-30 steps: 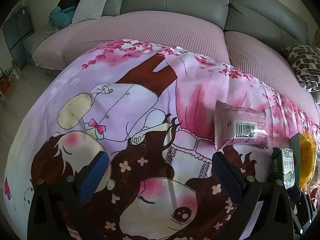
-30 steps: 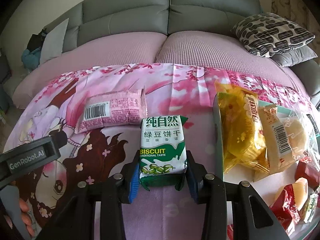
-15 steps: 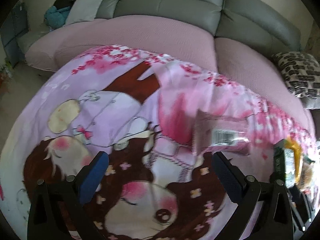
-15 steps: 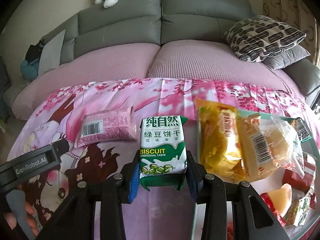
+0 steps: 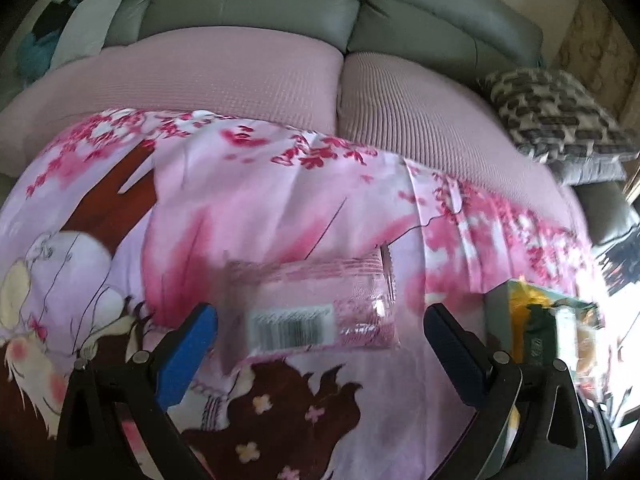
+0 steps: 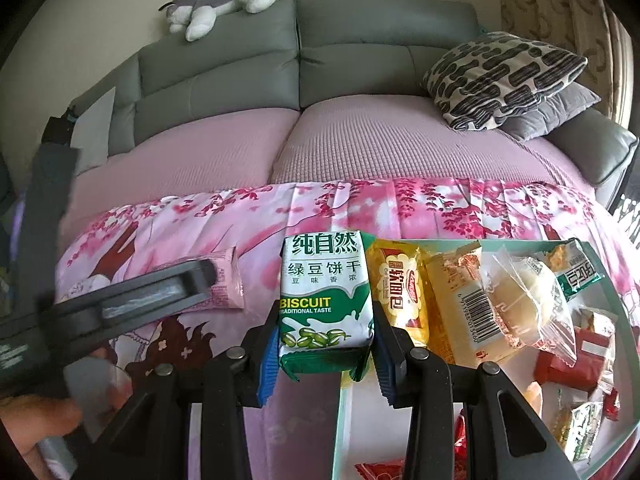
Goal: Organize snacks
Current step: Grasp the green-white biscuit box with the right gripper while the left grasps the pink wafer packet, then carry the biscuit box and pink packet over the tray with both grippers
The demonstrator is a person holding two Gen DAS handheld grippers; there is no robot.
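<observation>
Right tongs [image 6: 325, 344] clamp the green biscuit pack [image 6: 325, 292], held at the left edge of the glass tray [image 6: 612, 300] of snacks. Left tongs [image 5: 320, 328] gape wide around the pink wafer pack [image 5: 316, 308] on the pink cloth [image 5: 260, 208], not gripping. Probably mid-sort; next: close on the wafer pack, drop biscuits into the tray.

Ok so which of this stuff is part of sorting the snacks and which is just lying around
Part of the job:
green biscuit pack, clamped in the right gripper
pink snack packet, ahead of the open left gripper
tray of wrapped snacks

Just lying around:
plush toy
patterned cushion
grey sofa
</observation>
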